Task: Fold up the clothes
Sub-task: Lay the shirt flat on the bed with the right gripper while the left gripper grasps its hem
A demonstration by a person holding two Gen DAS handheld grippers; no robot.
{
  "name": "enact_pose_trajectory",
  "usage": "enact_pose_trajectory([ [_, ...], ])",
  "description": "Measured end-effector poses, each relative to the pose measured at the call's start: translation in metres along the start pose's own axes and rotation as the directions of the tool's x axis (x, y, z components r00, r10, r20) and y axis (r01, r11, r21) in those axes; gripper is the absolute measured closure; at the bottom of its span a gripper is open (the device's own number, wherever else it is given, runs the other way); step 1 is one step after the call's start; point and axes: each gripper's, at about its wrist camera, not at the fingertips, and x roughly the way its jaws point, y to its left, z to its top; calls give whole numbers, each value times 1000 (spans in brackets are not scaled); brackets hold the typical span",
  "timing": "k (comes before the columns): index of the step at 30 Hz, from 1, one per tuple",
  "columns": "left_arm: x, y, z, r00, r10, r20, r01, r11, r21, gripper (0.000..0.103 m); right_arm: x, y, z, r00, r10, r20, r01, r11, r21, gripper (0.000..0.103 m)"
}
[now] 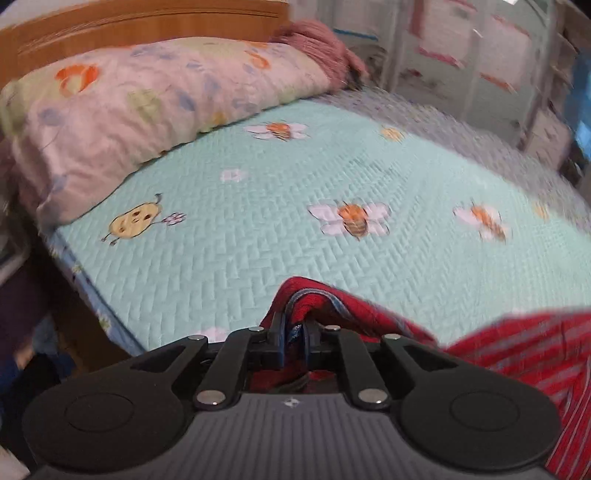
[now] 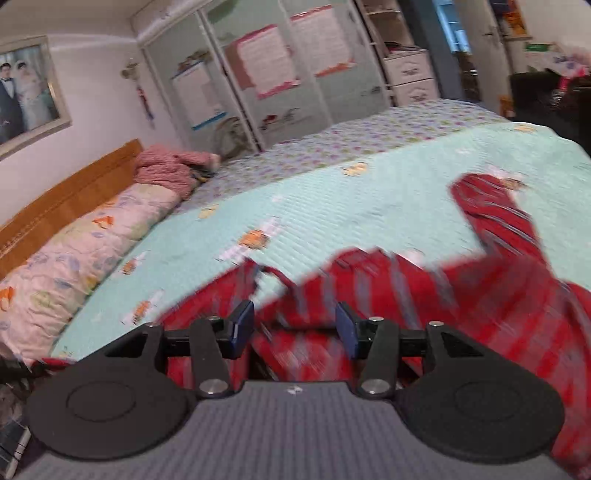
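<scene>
Left gripper (image 1: 294, 332) pinching the red striped garment (image 1: 517, 354), right gripper (image 2: 294, 328) with jaws apart above the garment, garment sprawled on the quilt (image 1: 258, 221), pillow (image 1: 147, 110) near the headboard (image 1: 110, 26)

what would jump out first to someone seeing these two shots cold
The red striped garment jumps out, sprawled over the near edge of the mint bee-print bedspread. The left gripper pinches a bunched fold of it, while the right gripper hangs open above the cloth. A floral pillow lies along the wooden headboard.
</scene>
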Motion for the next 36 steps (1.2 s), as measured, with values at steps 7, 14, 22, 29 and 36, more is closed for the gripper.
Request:
enact_pose_trajectory([
  [7, -76, -61, 13, 917, -261, 303, 241, 965, 101, 88, -44, -5, -13, 988, -134, 75, 140, 987, -83, 40],
  [14, -126, -115, 17, 827, -452, 335, 361, 883, 301, 60, 26, 46, 10, 992, 106, -66, -115, 981, -156, 20],
  [22, -60, -120, -6, 890, -450, 70, 408, 856, 317, 55, 126, 65, -12, 958, 128, -257, -129, 992, 15, 25],
  [29, -21, -142, -27, 859, -510, -48, 476, 762, 439, 55, 101, 85, -43, 920, 310, -241, -348, 928, -133, 97],
  [36, -14, -193, -44, 721, -660, -211, 621, 481, 619, 53, 62, 80, -78, 927, 267, -264, -330, 914, -236, 97],
])
